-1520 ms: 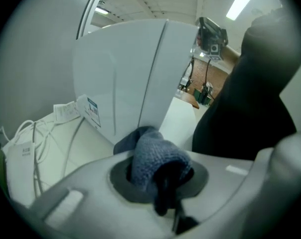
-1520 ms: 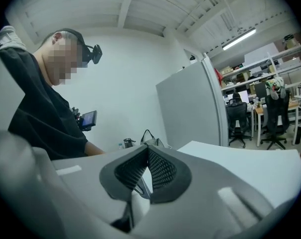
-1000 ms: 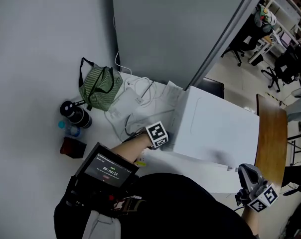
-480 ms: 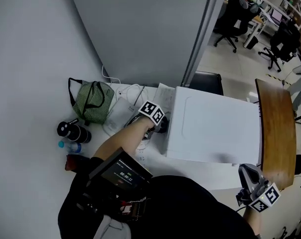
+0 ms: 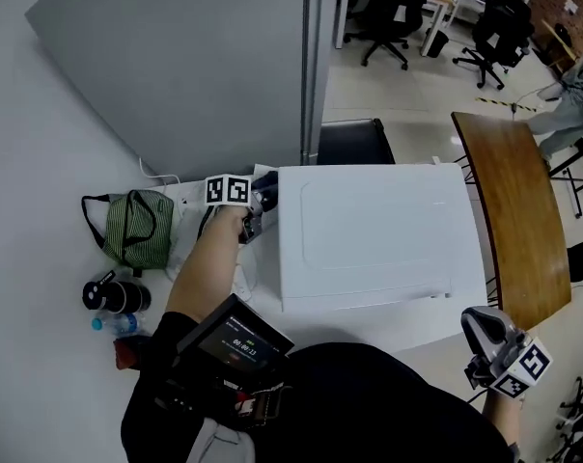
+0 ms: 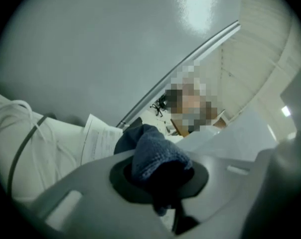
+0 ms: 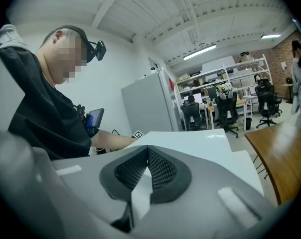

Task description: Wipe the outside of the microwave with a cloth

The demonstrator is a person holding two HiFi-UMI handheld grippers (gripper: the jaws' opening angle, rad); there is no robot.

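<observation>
My left claw [image 5: 257, 204] pinches the soft, limp dark-blue knitted cloth [image 6: 155, 153] at the upper-left corner of the boxy white microwave [image 5: 369, 230]. I judge a bunched grip suits it best. My right claw [image 5: 486, 340], lower right, is closed and empty.

The left hand-held gripper [image 5: 257, 204] reaches forward, pinching a cloth [image 6: 155, 156]. The right hand-held gripper [image 5: 480, 328] sits low, jaws together.

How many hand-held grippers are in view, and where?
2. The left hand-held gripper, shut on a cloth, is at the microwave's back left corner; the right hand-held gripper, shut and empty, is off its front right corner. None seems hidden.
</observation>
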